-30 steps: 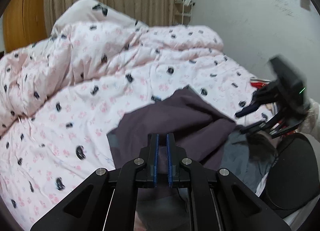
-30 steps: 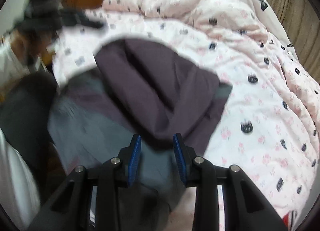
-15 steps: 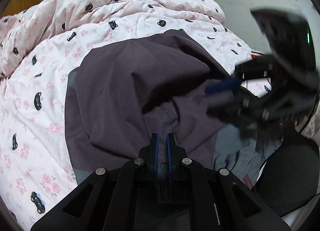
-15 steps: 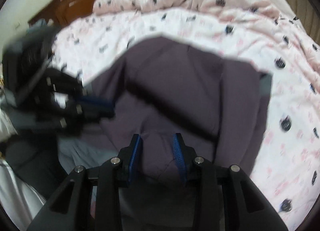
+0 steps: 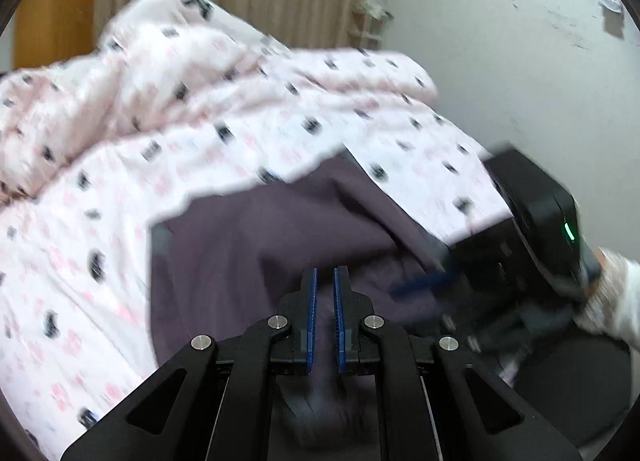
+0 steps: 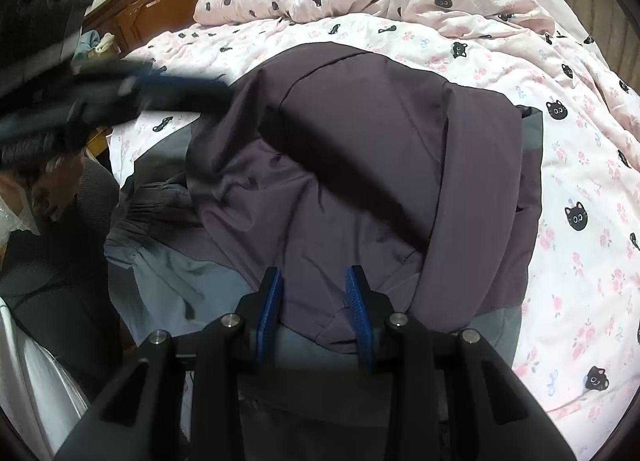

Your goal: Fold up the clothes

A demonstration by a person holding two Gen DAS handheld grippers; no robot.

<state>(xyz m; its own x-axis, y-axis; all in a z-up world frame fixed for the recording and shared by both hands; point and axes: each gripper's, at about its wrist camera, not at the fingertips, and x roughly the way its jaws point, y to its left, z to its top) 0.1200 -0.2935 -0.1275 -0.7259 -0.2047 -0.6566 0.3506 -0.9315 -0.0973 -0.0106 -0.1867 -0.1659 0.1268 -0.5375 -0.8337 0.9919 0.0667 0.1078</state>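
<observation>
Up comes your left tongs [image 5: 324,281] from half a second ago, lifting away from the purple jacket [image 6: 360,181], jaws nearly closed with only a slit between them; whether they pinch fabric, you cannot tell. Your right tongs [image 6: 314,281] hang wide open and empty just above the jacket's near hem. It lies bunched on the pink cat-print duvet [image 6: 560,221].

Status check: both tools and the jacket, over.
Left tool nearly shut, pinching nothing visible. Right tool open over purple jacket, bunched on quilt. Nothing in the way.
</observation>
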